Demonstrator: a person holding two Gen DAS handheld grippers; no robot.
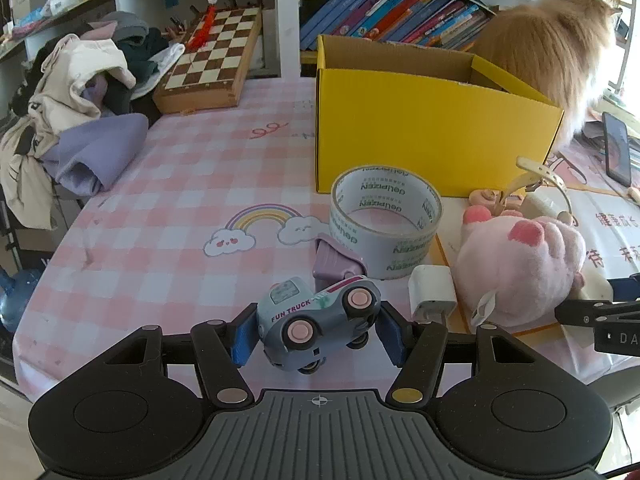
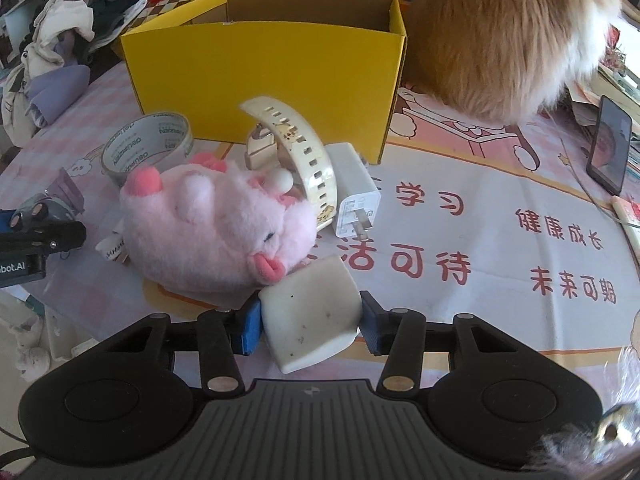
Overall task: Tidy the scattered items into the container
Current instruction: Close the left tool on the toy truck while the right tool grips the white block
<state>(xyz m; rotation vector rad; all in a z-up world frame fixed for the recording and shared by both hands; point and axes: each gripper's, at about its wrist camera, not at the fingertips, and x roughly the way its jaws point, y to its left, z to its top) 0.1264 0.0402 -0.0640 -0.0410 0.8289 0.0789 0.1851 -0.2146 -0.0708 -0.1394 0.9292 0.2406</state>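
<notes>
The left gripper (image 1: 318, 330) clamps a toy truck (image 1: 316, 320) near the tape roll (image 1: 386, 220). The right gripper (image 2: 310, 326) clamps a white sponge (image 2: 310, 316) beside the plush pig (image 2: 212, 228), before the yellow box (image 2: 264, 68).

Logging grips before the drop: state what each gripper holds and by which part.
Left gripper clamps the toy truck by its front and rear ends. Right gripper clamps the white block by its two opposite sides.

Item count on the counter (image 1: 168, 184):
- one yellow box (image 1: 424, 128)
- one tape roll (image 1: 386, 220)
- one toy truck (image 1: 316, 320)
- one pink plush pig (image 2: 212, 228)
- two white chargers (image 2: 356, 196) (image 1: 432, 296)
- one white watch (image 2: 296, 148)
- one white sponge block (image 2: 312, 320)
- one phone (image 2: 610, 146)
- one chessboard (image 1: 212, 56)
</notes>
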